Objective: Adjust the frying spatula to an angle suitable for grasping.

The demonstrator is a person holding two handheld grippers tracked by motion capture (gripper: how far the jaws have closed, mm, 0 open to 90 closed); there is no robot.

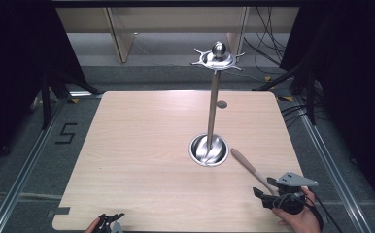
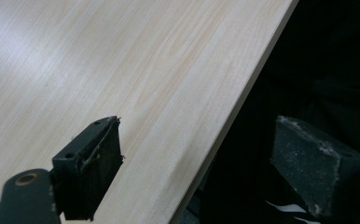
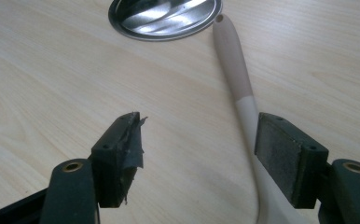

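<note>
Lying between tool jaws: spatula

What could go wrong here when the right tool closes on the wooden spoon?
The right tool is open, and the spoon handle lies against one pad rather than centred, so closing may push it sideways instead of gripping it. The handle's far end nearly touches the steel stand base; a lifted spoon swinging there might knock the tall stand.
</note>
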